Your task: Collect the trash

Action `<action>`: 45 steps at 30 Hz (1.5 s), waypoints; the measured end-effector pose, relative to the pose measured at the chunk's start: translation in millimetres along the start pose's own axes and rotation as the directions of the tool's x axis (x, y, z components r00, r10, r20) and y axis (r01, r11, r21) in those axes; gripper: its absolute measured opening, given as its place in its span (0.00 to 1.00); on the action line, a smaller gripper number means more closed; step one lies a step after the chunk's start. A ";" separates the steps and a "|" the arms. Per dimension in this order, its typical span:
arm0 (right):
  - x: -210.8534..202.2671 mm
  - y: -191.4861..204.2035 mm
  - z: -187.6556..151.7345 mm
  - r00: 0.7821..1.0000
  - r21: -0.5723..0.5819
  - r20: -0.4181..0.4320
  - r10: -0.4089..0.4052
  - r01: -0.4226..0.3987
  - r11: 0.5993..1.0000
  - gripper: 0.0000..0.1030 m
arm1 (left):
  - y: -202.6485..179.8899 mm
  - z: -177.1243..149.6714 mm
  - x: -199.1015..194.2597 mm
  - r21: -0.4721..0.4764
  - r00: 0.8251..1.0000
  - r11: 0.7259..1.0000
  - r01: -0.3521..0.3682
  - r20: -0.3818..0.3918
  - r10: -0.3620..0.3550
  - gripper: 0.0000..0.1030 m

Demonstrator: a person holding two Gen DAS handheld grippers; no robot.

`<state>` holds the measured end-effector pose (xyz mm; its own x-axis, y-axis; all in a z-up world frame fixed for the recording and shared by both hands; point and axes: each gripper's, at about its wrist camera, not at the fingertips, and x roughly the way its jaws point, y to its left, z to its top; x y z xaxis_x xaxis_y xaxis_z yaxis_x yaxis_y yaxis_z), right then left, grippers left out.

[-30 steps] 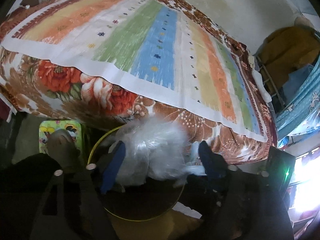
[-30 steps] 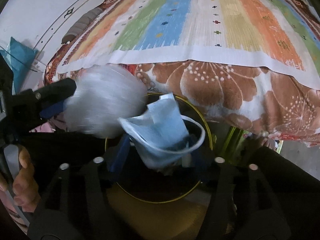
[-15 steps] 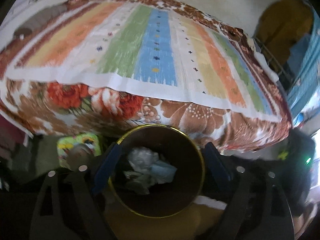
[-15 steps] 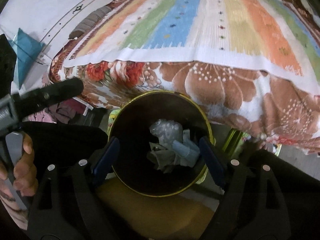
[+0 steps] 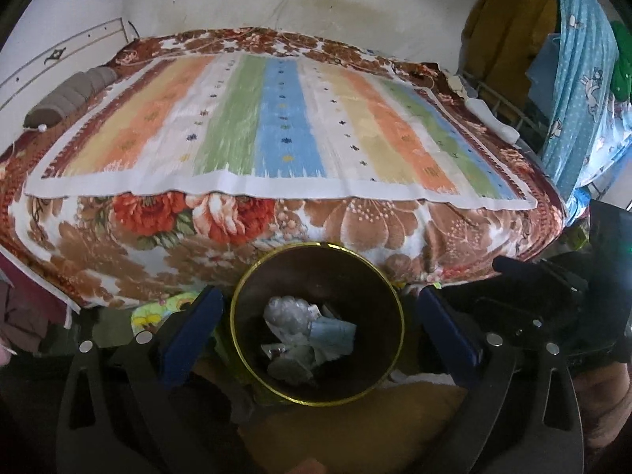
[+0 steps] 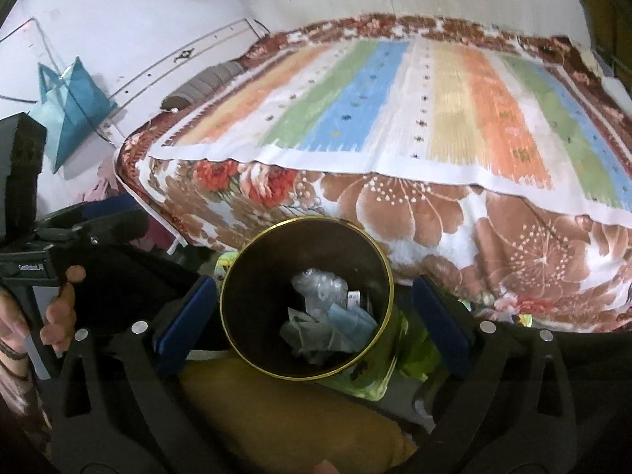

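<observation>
Floral brown blanket [image 5: 355, 229] under a striped mat [image 5: 276, 126] covers the bed ahead of both grippers. Below and between the opening, empty jaws of the left gripper [image 5: 316, 331] and right gripper [image 6: 312, 320] stands a gold-rimmed bin [image 5: 252, 288] holding crumpled trash [image 5: 304, 335]. Only the right view shows a teal bag [image 6: 71, 106] and the person's left hand [image 6: 59, 312].

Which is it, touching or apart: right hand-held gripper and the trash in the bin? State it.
Apart. The right wrist view shows the right hand-held gripper opening, empty, above the bin; the trash lies at its bottom.
</observation>
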<state>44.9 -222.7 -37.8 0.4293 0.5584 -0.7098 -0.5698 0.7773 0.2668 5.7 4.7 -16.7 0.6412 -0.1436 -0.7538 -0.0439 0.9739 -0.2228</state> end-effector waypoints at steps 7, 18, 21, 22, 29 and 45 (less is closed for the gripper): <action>-8.9 9.7 -6.1 0.998 -0.063 0.051 -0.024 0.027 0.998 0.91 | -3.3 -5.9 -8.2 0.010 0.999 1.000 0.007 0.053 -0.007 0.94; -13.0 9.8 -6.3 0.997 -0.049 0.077 -0.004 0.008 0.999 0.91 | -6.7 -7.3 -4.6 0.012 0.998 1.000 -0.023 0.053 0.022 0.94; -15.0 10.4 -6.2 0.997 -0.047 0.083 0.003 0.001 0.999 0.91 | -9.8 -7.6 -2.1 0.022 0.998 0.999 -0.027 0.049 0.026 0.94; -15.3 10.5 -6.1 0.996 -0.047 0.084 0.005 -0.001 0.999 0.91 | -10.1 -7.8 -1.4 0.022 0.999 0.999 -0.028 0.047 0.027 0.94; -15.7 11.2 -4.9 0.996 -0.042 0.085 0.018 -0.014 0.999 0.91 | -11.2 -9.4 1.7 0.020 0.999 0.999 -0.029 0.034 0.029 0.94; -17.7 11.5 -2.9 0.996 -0.034 0.083 0.031 -0.029 0.999 0.91 | -10.9 -11.3 3.8 0.020 0.999 0.999 -0.031 0.026 0.030 0.94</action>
<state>28.6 -224.5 -24.1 0.4678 0.6045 -0.6448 -0.6053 0.7507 0.2647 -0.1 -8.5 -24.1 0.6590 -0.1096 -0.7441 -0.0479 0.9812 -0.1869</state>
